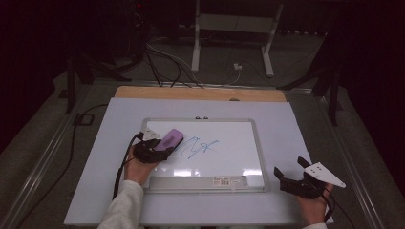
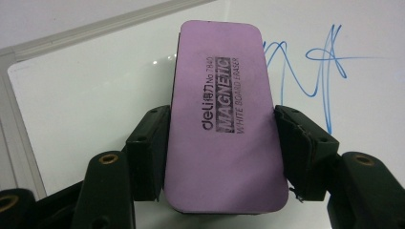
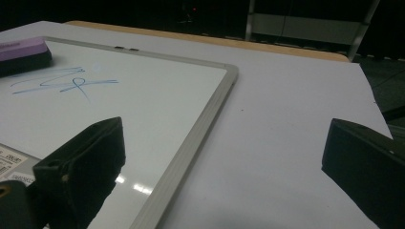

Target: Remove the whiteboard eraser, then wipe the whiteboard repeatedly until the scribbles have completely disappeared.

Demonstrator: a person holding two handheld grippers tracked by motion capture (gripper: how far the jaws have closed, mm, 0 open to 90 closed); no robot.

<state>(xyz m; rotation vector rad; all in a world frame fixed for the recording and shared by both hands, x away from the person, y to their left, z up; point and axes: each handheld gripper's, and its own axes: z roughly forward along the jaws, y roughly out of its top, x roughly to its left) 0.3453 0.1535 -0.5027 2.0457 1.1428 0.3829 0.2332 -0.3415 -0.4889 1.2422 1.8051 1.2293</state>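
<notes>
A purple magnetic whiteboard eraser (image 2: pixel 222 119) is clamped by its long sides between the jaws of my left gripper (image 1: pixel 160 145). It sits over the left part of the whiteboard (image 1: pixel 239 160), just left of a blue marker scribble (image 1: pixel 198 147). The left gripper view shows the blue scribble (image 2: pixel 317 64) right of the eraser's far end. My right gripper (image 1: pixel 292 172) rests open on the table right of the board, with nothing between its fingers. The right gripper view has the eraser (image 3: pixel 21 52) at far left, next to the scribble (image 3: pixel 67 83) on the whiteboard (image 3: pixel 200 124).
The board lies on a pale sheet (image 1: pixel 296 124) that covers a wooden table (image 1: pixel 200 93). A grey marker tray (image 1: pixel 198 182) runs along the board's near edge. Cables (image 1: pixel 162 64) and a white stand (image 1: pixel 234 43) are on the floor beyond the table.
</notes>
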